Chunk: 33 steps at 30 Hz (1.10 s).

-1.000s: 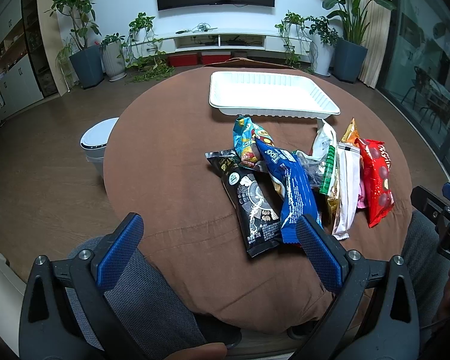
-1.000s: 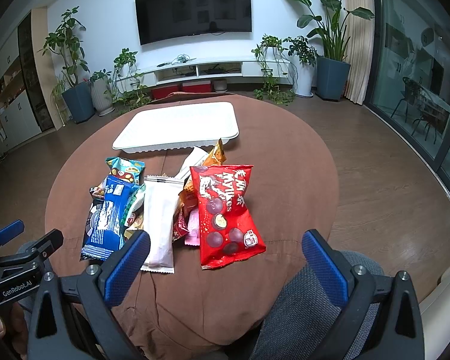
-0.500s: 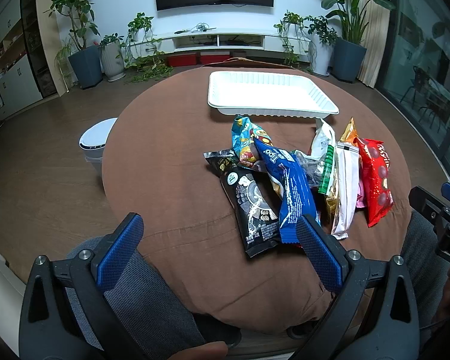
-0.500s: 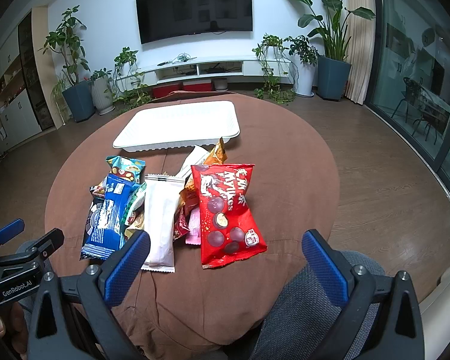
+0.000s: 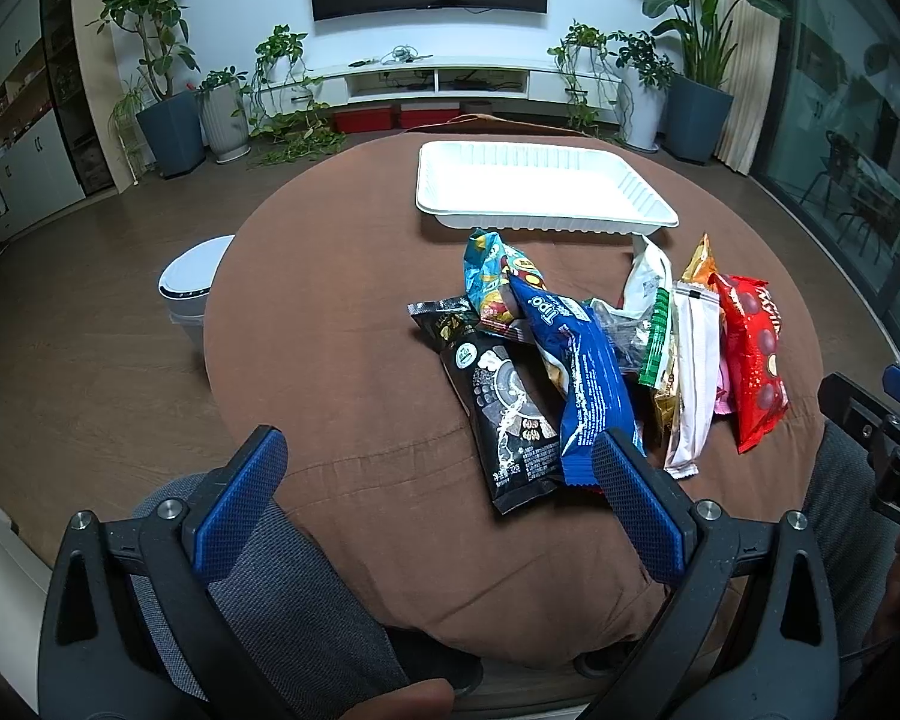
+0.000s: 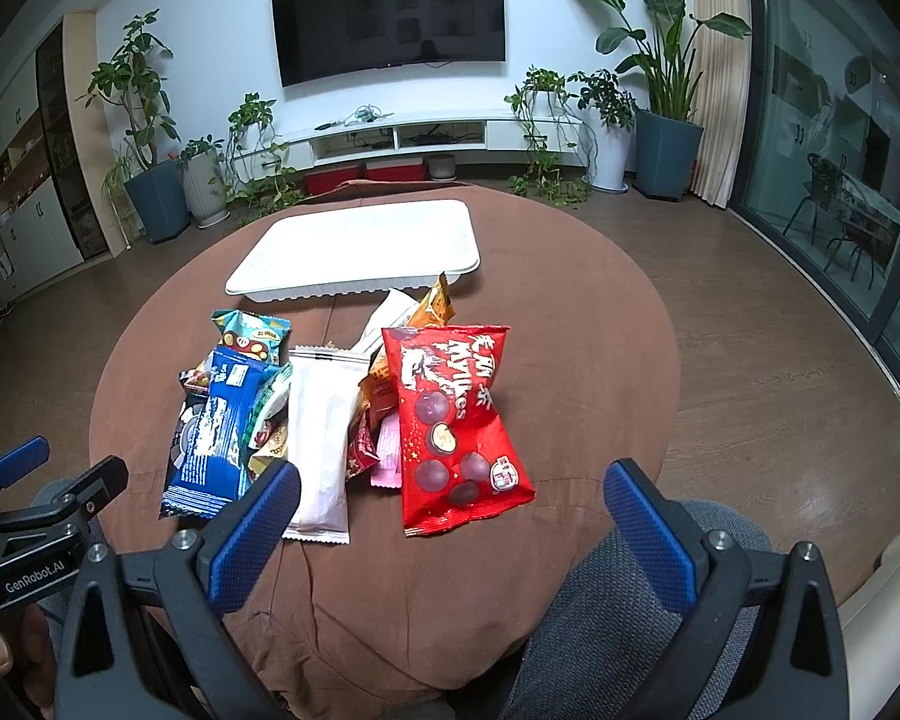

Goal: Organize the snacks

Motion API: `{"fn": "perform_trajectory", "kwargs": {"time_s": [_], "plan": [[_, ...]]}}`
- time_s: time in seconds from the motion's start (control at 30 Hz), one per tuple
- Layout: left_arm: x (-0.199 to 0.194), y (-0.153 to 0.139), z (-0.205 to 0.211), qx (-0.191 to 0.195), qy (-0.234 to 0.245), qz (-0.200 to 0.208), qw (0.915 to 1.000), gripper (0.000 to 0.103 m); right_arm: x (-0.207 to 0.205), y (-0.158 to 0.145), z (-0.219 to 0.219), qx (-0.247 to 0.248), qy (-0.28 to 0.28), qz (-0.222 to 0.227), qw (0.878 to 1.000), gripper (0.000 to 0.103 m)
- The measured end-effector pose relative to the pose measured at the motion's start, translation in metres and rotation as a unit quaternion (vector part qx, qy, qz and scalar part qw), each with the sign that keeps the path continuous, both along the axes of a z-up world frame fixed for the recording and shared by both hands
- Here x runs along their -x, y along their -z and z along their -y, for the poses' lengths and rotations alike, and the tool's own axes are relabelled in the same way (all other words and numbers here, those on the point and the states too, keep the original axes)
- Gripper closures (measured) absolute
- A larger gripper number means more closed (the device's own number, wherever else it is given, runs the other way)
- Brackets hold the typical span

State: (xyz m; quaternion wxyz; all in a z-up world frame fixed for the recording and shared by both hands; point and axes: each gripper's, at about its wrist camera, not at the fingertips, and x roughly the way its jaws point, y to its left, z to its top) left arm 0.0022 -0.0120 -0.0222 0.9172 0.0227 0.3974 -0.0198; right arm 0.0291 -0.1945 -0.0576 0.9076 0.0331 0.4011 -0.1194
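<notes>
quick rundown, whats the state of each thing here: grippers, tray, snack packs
left gripper: open, holding nothing
right gripper: open, holding nothing
white tray: empty, on the far side of the table
red bag: sealed, lying flat, right end of the pile
white pack: sealed, lying flat
blue pack: sealed, lying across the black pack
black pack: sealed, flat on the brown cloth

1. Even, cool indoor light fills the room; the white ribbed plastic tray (image 5: 546, 183) is nearly blown out.
2. Shadows under the glossy red foil snack bag (image 6: 456, 426) are soft, with mild sheen.
3. Both views bow strongly at the edges, with dark vignetted corners.
4. Focus is sharp throughout.
</notes>
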Motion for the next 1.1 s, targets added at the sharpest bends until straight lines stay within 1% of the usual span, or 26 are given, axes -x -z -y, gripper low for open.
{"fn": "perform_trajectory", "kwargs": {"time_s": [0.1,0.17,0.23,0.27,0.33,0.4,0.43,0.47,0.5,0.53,0.57,0.6,0.67,0.73,0.87,0.93,1.0,1.03,1.07,1.1], "plan": [[0.001,0.001,0.001,-0.002,0.0,0.003,1.0,0.0,0.0,0.003,0.0,0.0,0.0,0.0,1.0,0.0],[0.002,0.002,-0.002,0.006,-0.003,0.009,0.9999,0.0,0.001,0.003,0.0,-0.003,0.0,0.002,1.0,0.0],[0.001,0.003,-0.012,0.044,0.002,0.012,0.999,0.0,0.0,0.005,0.002,-0.007,0.0,0.006,1.0,0.0],[-0.001,0.005,-0.016,0.059,0.008,0.006,0.9982,0.0,0.001,0.004,0.003,-0.011,-0.001,0.01,1.0,0.0],[-0.005,0.01,-0.018,0.053,0.026,-0.006,0.9982,0.0,0.004,0.0,0.006,-0.019,0.0,0.021,1.0,0.0],[-0.005,0.018,-0.018,0.039,0.05,-0.003,0.998,0.0,0.004,-0.004,0.011,-0.028,-0.001,0.032,0.999,0.0],[-0.004,0.02,-0.019,0.034,0.048,-0.007,0.9983,0.0,0.005,-0.005,0.013,-0.032,-0.002,0.039,0.999,0.0],[-0.005,0.026,-0.021,0.03,0.039,-0.029,0.9983,0.0,0.006,-0.005,0.016,-0.036,-0.002,0.044,0.998,0.0],[-0.01,0.033,-0.025,0.043,0.026,-0.072,0.9962,0.0,0.006,-0.005,0.019,-0.04,-0.001,0.048,0.998,0.0],[-0.014,0.037,-0.03,0.066,0.011,-0.095,0.9932,0.0,0.006,-0.005,0.022,-0.045,0.001,0.05,0.998,0.0],[-0.016,0.038,-0.037,0.095,-0.004,-0.103,0.9901,0.0,0.006,-0.005,0.026,-0.053,0.005,0.05,0.997,0.0],[-0.019,0.036,-0.041,0.112,-0.007,-0.094,0.9893,0.0,0.006,-0.005,0.03,-0.06,0.008,0.048,0.997,0.0],[-0.025,0.029,-0.037,0.102,0.004,-0.083,0.9913,0.0,0.004,-0.004,0.036,-0.076,0.009,0.041,0.996,0.002],[-0.036,0.026,-0.03,0.095,0.021,-0.082,0.9919,0.0,0.002,-0.002,0.042,-0.081,0.009,0.034,0.996,0.009],[-0.064,0.03,-0.019,0.091,0.025,-0.102,0.9902,0.001,-0.001,0.004,0.049,-0.098,0.005,0.02,0.995,0.016],[-0.08,0.035,-0.009,0.07,0.025,-0.109,0.9913,0.002,-0.003,0.007,0.051,-0.099,0.002,0.015,0.995,0.016],[-0.094,0.041,-0.003,0.057,0.025,-0.12,0.9909,0.01,-0.005,0.01,0.051,-0.098,0.002,0.009,0.995,0.017],[-0.101,0.047,-0.005,0.053,0.024,-0.13,0.9898,0.02,-0.005,0.011,0.053,-0.1,0.001,0.006,0.995,0.018],[-0.107,0.051,-0.005,0.056,0.025,-0.137,0.9887,0.026,-0.006,0.012,0.054,-0.102,0.002,0.004,0.995,0.018],[-0.113,0.056,-0.006,0.07,0.032,-0.144,0.9866,0.026,-0.006,0.013,0.055,-0.103,0.003,0.003,0.995,0.018]]}}
